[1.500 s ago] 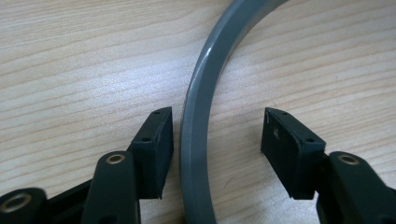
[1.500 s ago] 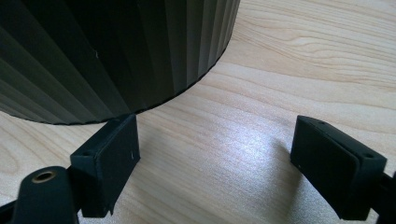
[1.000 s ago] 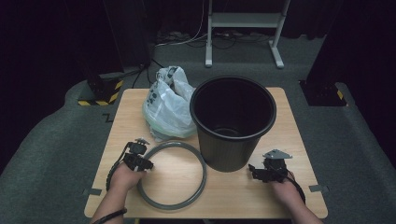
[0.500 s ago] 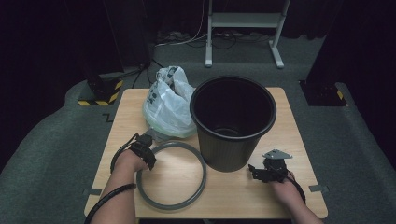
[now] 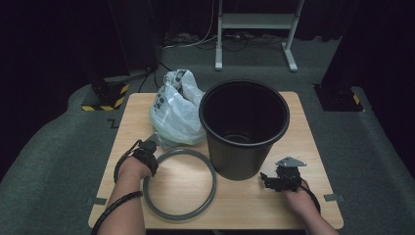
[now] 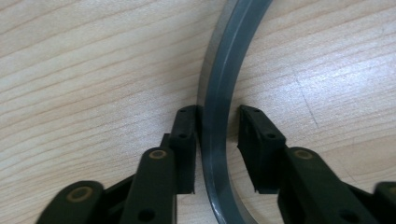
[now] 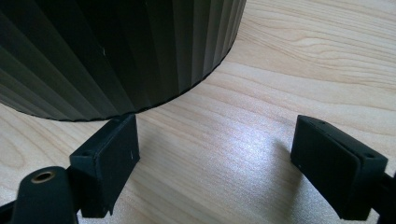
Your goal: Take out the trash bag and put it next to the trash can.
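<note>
A grey ring [image 5: 180,216] lies flat on the wooden table [image 5: 308,142], left of a tall black ribbed bin [image 5: 243,128]. My left gripper [image 5: 150,147] is at the ring's upper left part. In the left gripper view its jaws straddle the ring [image 6: 218,93]; the left pad [image 6: 184,140] touches the rim and the right pad stands a sliver off. My right gripper [image 5: 267,180] rests near the table's front right, open wide [image 7: 215,158] with nothing between its jaws, just in front of the bin's base [image 7: 116,51].
A white and pale green plastic bag [image 5: 173,112] sits behind the ring, against the bin's left side. Beyond the table stand a white metal frame [image 5: 254,22] and a yellow-black striped base [image 5: 105,104] on the grey floor.
My left hand has moved forward and to the right, bringing its jaws over the ring's upper left rim. The right gripper has stayed in place.
</note>
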Demonstrator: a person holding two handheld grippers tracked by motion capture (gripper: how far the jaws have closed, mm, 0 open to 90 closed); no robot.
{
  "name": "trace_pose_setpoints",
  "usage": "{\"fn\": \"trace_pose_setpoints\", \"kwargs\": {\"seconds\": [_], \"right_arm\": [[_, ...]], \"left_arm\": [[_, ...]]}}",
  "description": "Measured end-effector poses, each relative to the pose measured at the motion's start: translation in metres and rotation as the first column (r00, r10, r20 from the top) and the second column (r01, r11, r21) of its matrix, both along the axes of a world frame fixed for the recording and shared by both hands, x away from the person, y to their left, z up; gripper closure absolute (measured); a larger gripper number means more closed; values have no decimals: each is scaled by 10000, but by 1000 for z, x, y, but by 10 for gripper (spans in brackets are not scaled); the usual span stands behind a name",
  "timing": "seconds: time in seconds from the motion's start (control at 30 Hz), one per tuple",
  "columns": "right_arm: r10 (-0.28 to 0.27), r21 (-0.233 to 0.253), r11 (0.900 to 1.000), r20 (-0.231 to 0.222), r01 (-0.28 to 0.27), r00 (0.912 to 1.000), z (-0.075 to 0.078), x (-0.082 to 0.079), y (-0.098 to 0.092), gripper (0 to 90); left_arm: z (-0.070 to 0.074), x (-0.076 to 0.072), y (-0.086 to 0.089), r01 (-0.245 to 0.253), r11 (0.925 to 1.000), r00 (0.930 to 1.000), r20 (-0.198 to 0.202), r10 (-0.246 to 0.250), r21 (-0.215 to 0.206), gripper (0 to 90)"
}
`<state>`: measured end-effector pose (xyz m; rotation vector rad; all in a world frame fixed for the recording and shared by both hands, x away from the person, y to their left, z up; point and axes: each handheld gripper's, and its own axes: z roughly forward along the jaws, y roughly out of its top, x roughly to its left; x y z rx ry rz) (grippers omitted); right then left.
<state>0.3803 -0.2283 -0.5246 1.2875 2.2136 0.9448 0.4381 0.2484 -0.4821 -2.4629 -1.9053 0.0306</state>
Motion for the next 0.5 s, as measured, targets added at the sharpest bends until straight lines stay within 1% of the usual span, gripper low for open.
{"fn": "trace_pose_setpoints", "kwargs": {"seconds": [0.03, 0.07, 0.1, 0.13, 0.23, 0.4, 0.5], "right_arm": [[11, -4, 10000, 3, -11, 10000, 0, 0, 0, 151], [3, 1, 10000, 1, -3, 10000, 0, 0, 0, 151], [3, 1, 10000, 1, -3, 10000, 0, 0, 0, 151], [19, -11, 10000, 12, -19, 10000, 0, 0, 0, 152], [44, -10, 10000, 23, -44, 10000, 0, 0, 0, 152], [17, 18, 10000, -8, -17, 10000, 0, 0, 0, 152], [26, 13, 10000, -2, -26, 10000, 0, 0, 0, 152]], "left_arm": [[0, 0, 0, -11, 10000, 10000, 2, 11, 9, 704], [0, 0, 1, -71, 9999, 10000, 11, 71, -83, 716], [0, -1, 1, -107, 9999, 9999, 102, 107, -72, 716], [0, -1, 1, -96, 9999, 9998, 164, 96, -35, 751], [0, -1, 1, -57, 10000, 9997, 228, 58, -72, 753], [0, -1, 0, -75, 10000, 9998, 206, 76, -42, 761], [0, -1, 1, -78, 9999, 9997, 230, 81, -104, 765]]}}
